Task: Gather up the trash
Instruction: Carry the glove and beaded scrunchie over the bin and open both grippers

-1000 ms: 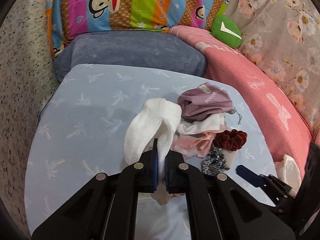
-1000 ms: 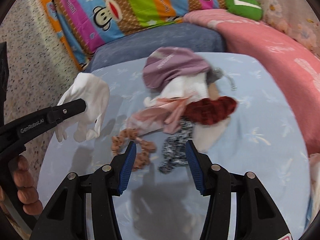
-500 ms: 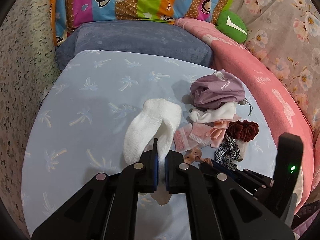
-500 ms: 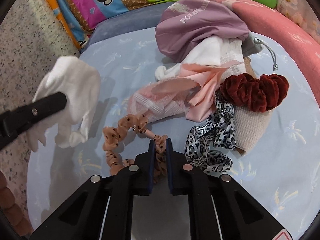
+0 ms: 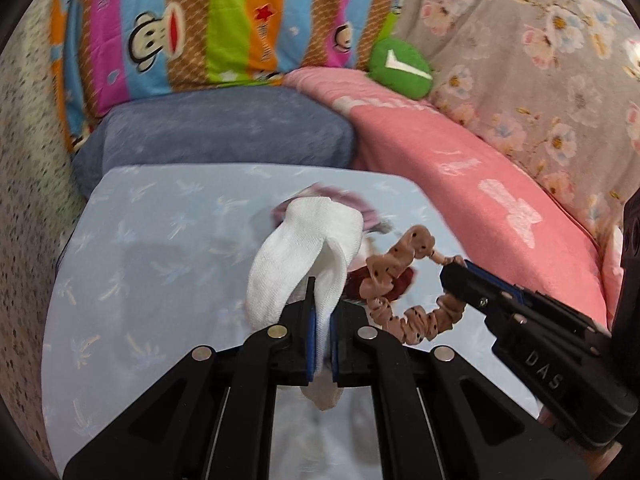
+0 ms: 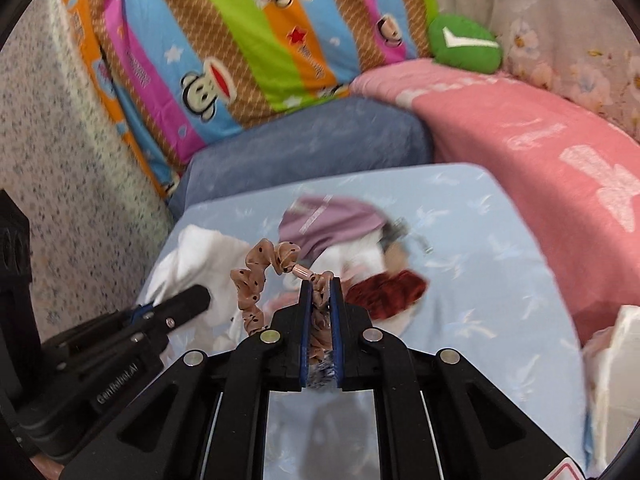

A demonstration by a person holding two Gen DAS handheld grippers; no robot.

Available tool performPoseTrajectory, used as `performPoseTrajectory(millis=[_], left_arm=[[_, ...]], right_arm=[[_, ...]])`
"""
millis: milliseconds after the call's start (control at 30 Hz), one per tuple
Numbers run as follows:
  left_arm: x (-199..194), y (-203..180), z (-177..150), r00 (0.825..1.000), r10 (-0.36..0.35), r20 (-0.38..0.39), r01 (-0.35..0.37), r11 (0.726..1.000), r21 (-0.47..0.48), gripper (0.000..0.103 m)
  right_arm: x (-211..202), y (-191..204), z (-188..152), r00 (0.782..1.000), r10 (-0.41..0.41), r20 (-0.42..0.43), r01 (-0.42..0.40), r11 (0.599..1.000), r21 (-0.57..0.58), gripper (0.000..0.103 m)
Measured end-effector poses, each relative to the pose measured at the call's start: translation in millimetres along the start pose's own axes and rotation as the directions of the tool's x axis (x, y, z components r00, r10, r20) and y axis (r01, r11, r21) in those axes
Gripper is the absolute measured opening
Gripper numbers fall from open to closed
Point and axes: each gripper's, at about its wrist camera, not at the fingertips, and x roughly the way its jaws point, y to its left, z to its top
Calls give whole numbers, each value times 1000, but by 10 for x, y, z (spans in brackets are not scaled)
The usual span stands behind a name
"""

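My left gripper (image 5: 322, 312) is shut on a white sock (image 5: 304, 248) and holds it above the light blue sheet (image 5: 160, 248). My right gripper (image 6: 320, 304) is shut on a tan dotted scrunchie (image 6: 256, 280) and holds it lifted off the sheet. In the left wrist view the right gripper (image 5: 456, 270) enters from the right with the scrunchie (image 5: 400, 280) dangling beside the sock. The left gripper (image 6: 196, 296) and sock (image 6: 200, 256) show at the left of the right wrist view. A pile stays on the sheet: a purple pouch (image 6: 332, 220), white and pink cloth, a dark red scrunchie (image 6: 388, 292).
A grey-blue pillow (image 5: 216, 132) lies behind the sheet. A striped monkey cushion (image 5: 224, 24) and a green plush (image 5: 400, 70) stand at the back. A pink blanket (image 5: 480, 168) runs along the right. A speckled wall (image 6: 60, 140) is at the left. A white bag (image 6: 616, 360) shows at the right edge.
My right gripper has lifted the tan scrunchie off the sheet and drawn back from the pile. My left gripper has also risen with the sock, still gripped.
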Motion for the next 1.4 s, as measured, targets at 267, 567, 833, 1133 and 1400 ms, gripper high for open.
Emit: performPoseTrajectory(millis=[267, 567, 833, 1133, 1400], left_arm=[[-104, -822, 46, 995, -97, 30, 93, 988, 124, 5], [-65, -1719, -79, 980, -200, -6, 195, 947, 256, 5], [25, -2451, -264, 962, -264, -65, 269, 895, 356, 5], [93, -2985, -469, 947, -295, -126, 320, 844, 430, 5], [151, -3311, -614, 933, -313, -176, 359, 811, 462, 7]], right_arm=[[-811, -731, 65, 989, -94, 117, 84, 992, 90, 8], [-1542, -1666, -115, 958, -223, 179, 184, 960, 210, 8], [-1991, -2425, -415, 924, -335, 186, 263, 908, 326, 8], [-2239, -2902, -693, 903, -396, 168, 303, 863, 404, 8], [-2340, -3157, -847, 893, -423, 152, 318, 835, 448, 9]])
